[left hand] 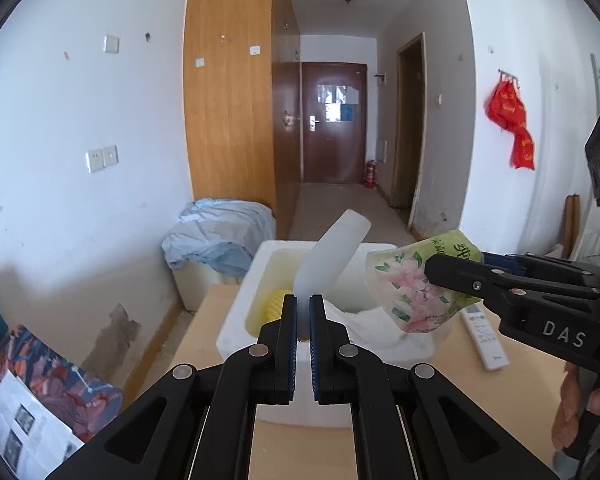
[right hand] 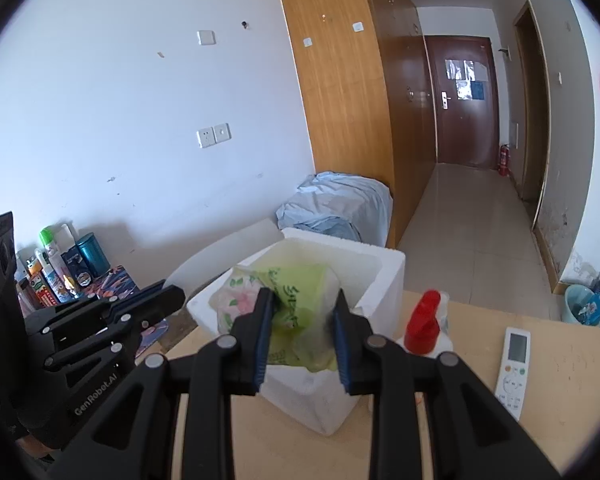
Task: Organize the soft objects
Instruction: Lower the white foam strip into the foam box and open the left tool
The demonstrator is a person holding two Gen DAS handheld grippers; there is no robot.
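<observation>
My left gripper [left hand: 304, 305] is shut on the lower edge of a white foam sheet [left hand: 332, 252], which slants up over the open white foam box [left hand: 236, 328]. The same gripper [right hand: 177, 299] enters the right wrist view from the left, the sheet [right hand: 228, 248] leaning beside the box [right hand: 380, 276]. My right gripper [right hand: 303, 300] is shut on a soft tissue pack [right hand: 296, 312], green with pink flowers, held over the box's opening. In the left wrist view that pack [left hand: 408, 292] hangs at the box's right rim from the right gripper [left hand: 434, 276].
The box stands on a light wooden table [right hand: 560, 400]. A white remote [right hand: 514, 364] and a red-trigger spray bottle [right hand: 424, 324] lie to its right. Something yellow [left hand: 276, 306] sits inside the box. Blue cloth [left hand: 220, 236] covers a bin behind; bottles [right hand: 60, 272] crowd the left.
</observation>
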